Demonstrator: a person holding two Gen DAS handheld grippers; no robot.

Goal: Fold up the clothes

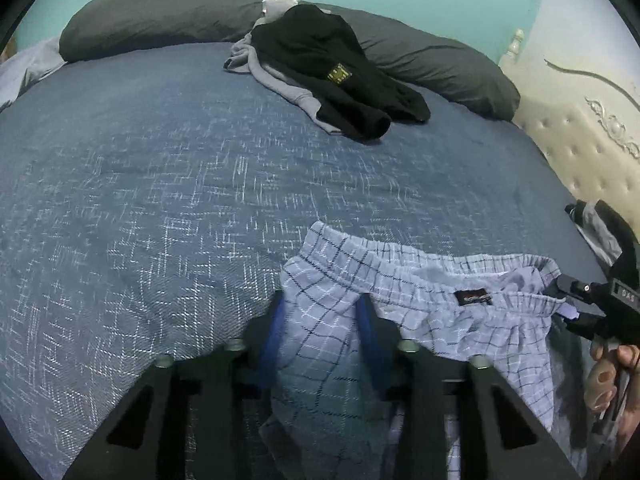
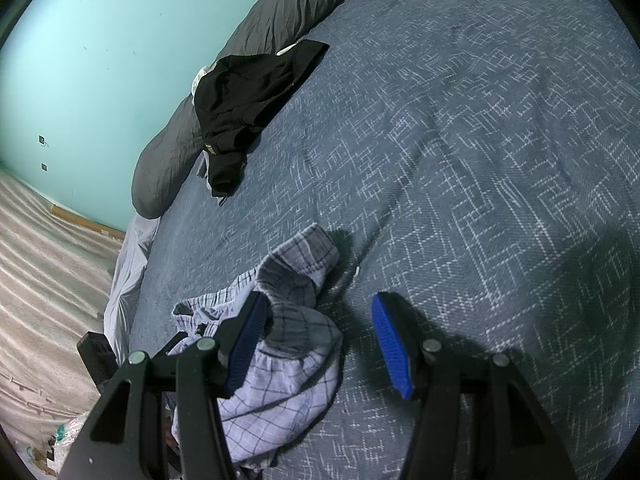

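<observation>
Although the bed point(image 1: 160, 184) offers plenty of bare blue cover, folding looks barely begun: the checked shorts point(image 1: 400, 320) lie rumpled at its near edge, waistband uppermost, with no crease laid. A black garment point(image 1: 320, 64) heaped on a grey one point(image 1: 280, 88) waits unfolded far off against the dark pillows point(image 1: 160, 16). The left tool point(image 1: 320, 320) pinches a bunch of the shorts' cloth; the right tool point(image 2: 320, 340) stands spread, its left pad on the waistband, gripping nothing.
</observation>
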